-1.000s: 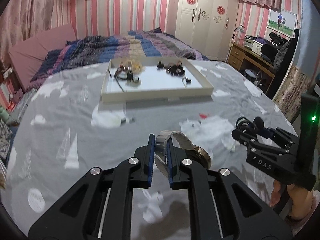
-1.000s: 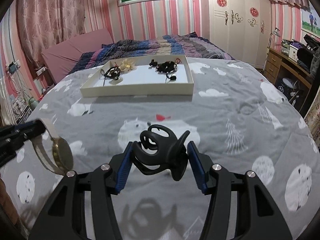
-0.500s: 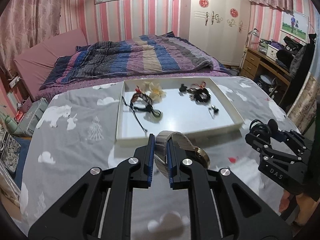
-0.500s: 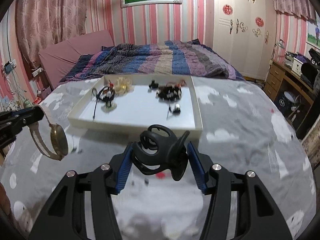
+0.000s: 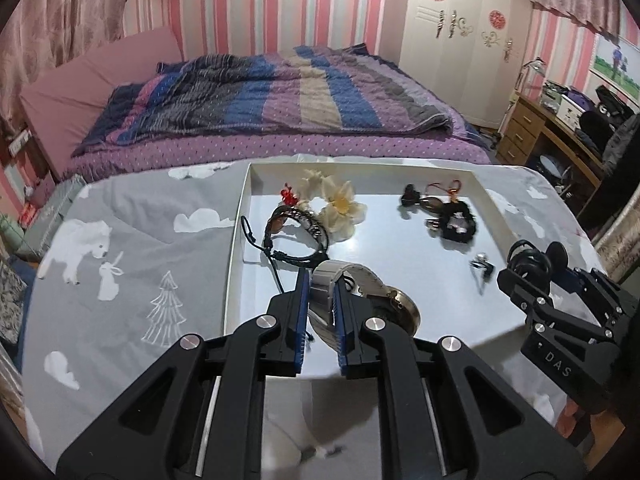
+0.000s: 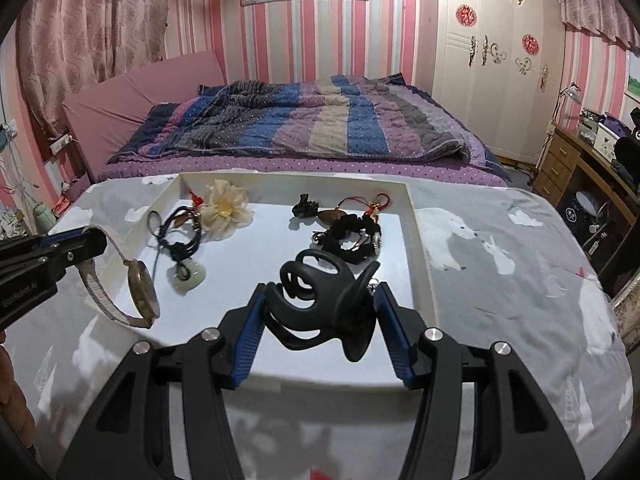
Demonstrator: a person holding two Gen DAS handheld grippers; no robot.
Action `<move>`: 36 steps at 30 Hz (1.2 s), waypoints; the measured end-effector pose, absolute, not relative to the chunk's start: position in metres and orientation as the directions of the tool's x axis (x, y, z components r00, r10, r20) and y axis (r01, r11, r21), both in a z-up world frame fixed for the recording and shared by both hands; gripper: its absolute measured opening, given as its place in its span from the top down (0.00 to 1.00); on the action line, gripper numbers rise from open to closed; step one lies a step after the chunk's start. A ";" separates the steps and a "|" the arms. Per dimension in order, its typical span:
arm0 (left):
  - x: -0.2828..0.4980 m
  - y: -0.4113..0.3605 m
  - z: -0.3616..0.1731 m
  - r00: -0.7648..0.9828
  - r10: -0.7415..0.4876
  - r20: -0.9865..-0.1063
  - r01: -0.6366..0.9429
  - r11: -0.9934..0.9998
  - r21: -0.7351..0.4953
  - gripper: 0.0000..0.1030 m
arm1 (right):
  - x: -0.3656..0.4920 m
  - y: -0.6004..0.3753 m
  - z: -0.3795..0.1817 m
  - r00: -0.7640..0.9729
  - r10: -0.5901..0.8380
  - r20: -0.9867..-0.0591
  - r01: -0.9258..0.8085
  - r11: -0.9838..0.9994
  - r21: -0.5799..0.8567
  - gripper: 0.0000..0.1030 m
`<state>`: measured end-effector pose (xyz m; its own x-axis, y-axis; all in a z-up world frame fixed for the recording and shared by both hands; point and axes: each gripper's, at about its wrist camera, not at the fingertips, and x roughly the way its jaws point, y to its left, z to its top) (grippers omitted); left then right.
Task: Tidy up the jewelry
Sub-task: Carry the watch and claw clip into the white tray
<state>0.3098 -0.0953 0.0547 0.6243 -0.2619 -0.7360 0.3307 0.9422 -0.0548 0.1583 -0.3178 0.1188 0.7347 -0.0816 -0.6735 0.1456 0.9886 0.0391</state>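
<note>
Left gripper (image 5: 322,308): jaws nearly closed, pinching the strap of a wristwatch (image 5: 372,300); gold-rimmed case hanging off to the right, over the near-left part of the white tray (image 5: 236,280). Right gripper (image 6: 320,328): jaws about half open, clamped on a black claw hair clip (image 6: 324,300), held above the tray's near-right part.

Step in hand, as judged: bringing both pieces in for set-down in the tray.
- Lower watch onto bare tray floor, short of the black cord bracelets (image 5: 296,236) and jade pendant (image 6: 188,276); avoid snagging cords with the dangling case.
- Release only once the case rests; grip on the strap is narrow, so a swing is likely.
- Clip best placed near the black scrunchie (image 6: 354,240) and small dark pieces on the right, like with like; flower hair tie (image 5: 340,208) group on the left.
- Keep grippers apart while lowering.

Hard to make out:
- Near tray rim hidden behind both grippers.
- Small metallic item (image 5: 482,266) near right tray wall: ring or clasp, unclear.
- Watch dial not readable.
- Tray sits on a grey printed sheet (image 5: 132,264); what lies beneath is unseen.
</note>
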 end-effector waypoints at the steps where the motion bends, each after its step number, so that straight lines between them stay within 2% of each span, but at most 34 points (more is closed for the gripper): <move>1: 0.315 -0.095 0.051 0.621 -0.259 -0.739 0.327 0.943 -0.056 0.90 | 0.165 -0.318 0.113 0.728 -0.079 -0.681 0.145 0.989 0.041 0.47; 13: 0.340 -0.085 0.015 0.601 -0.212 -0.771 0.287 0.957 -0.039 0.90 | 0.198 -0.327 0.069 0.688 -0.064 -0.723 0.164 0.984 0.069 0.47; 36: 0.347 -0.081 -0.006 0.609 -0.130 -0.782 0.244 0.969 0.029 0.90 | 0.203 -0.325 0.056 0.680 -0.098 -0.726 0.182 0.983 0.038 0.46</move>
<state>0.3467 -0.0814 -0.0056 0.6091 -0.1301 -0.7823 0.2444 0.9692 0.0291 0.2031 -0.3245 0.0562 0.6804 -0.0980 -0.7263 0.1820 0.9826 0.0380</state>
